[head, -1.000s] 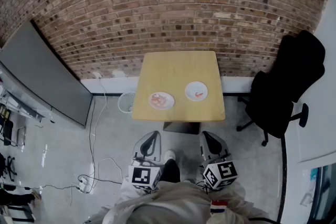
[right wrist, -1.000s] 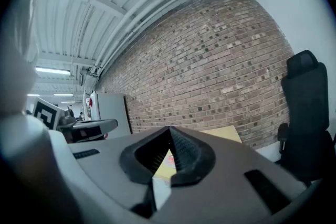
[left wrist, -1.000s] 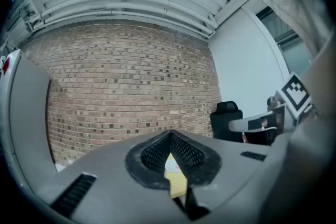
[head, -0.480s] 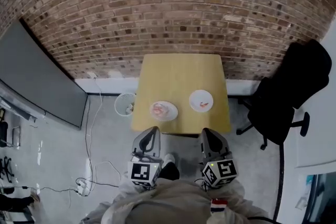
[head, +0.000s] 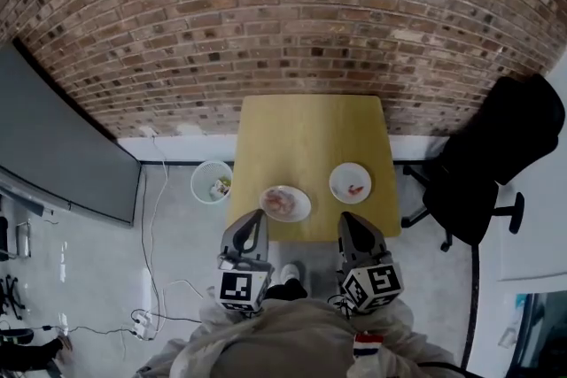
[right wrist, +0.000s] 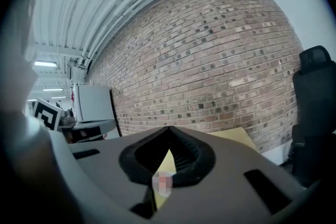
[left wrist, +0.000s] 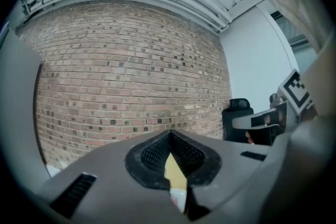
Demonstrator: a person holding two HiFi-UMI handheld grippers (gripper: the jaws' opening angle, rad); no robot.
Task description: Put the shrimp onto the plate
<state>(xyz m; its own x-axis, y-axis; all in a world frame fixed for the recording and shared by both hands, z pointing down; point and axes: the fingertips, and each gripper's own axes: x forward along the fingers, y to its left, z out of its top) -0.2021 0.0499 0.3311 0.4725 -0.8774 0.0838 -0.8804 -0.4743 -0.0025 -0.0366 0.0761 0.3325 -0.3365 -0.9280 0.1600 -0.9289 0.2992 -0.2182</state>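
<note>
Table (head: 312,133) now nearer, left gripper (head: 256,217), right gripper (head: 348,219), jaws together

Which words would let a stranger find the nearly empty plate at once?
Find the square yellow wooden table against the brick wall. Two round white plates sit near its front edge; the nearly empty plate is the one nearer the black office chair, holding a single small pink piece, while its neighbour carries a pinkish heap.
</note>
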